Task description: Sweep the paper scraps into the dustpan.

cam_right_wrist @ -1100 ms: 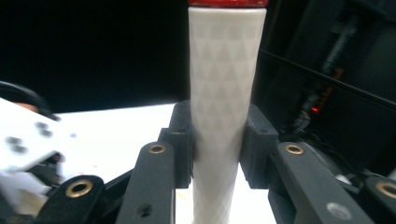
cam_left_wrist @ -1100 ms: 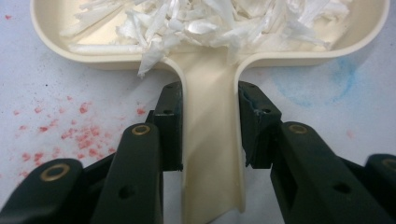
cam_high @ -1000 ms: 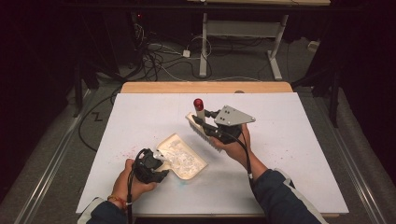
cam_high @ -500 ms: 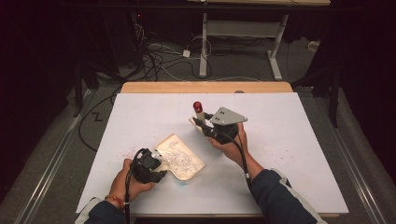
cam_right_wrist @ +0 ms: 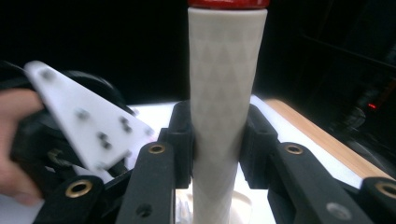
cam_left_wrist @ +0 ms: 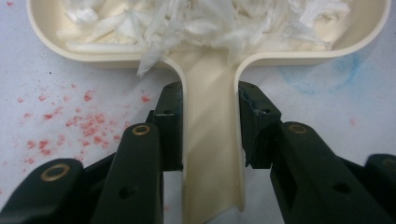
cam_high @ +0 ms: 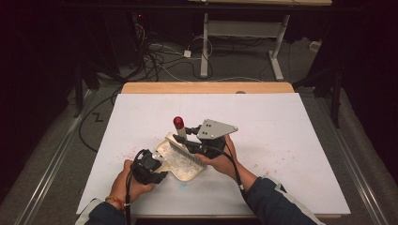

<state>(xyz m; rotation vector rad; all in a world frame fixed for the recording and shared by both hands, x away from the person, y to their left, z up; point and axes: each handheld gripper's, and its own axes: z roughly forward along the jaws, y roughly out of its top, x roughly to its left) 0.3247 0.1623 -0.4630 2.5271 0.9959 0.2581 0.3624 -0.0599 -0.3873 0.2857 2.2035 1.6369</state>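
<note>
A cream dustpan (cam_high: 184, 169) lies on the white table top (cam_high: 281, 140) with white shreds (cam_left_wrist: 210, 21) in its tray (cam_left_wrist: 44, 35). My left gripper (cam_high: 152, 167) is shut on the dustpan's handle (cam_left_wrist: 210, 140), one pad on each side. My right gripper (cam_high: 188, 135) is shut on a brush's white patterned handle (cam_right_wrist: 226, 70), which has a red cap (cam_high: 178, 122). The handle stands nearly upright, and the bristles (cam_high: 182, 151) sit at the pan's far edge. The left gripper (cam_left_wrist: 210, 126) and the right gripper (cam_right_wrist: 219, 135) both grip close to their jaw tips.
Red crumbs (cam_left_wrist: 74, 123) and a faint blue smear (cam_left_wrist: 322, 77) mark the table beside the pan. A wooden strip (cam_high: 206, 87) edges the table's far side. Beyond it are cables (cam_high: 155, 56) and a desk frame (cam_high: 244, 33) on the floor. The other hand (cam_right_wrist: 16, 154) shows blurred.
My right gripper has carried the brush left and toward the person, bringing the bristles onto the dustpan's far edge. The left gripper and the pan have stayed put.
</note>
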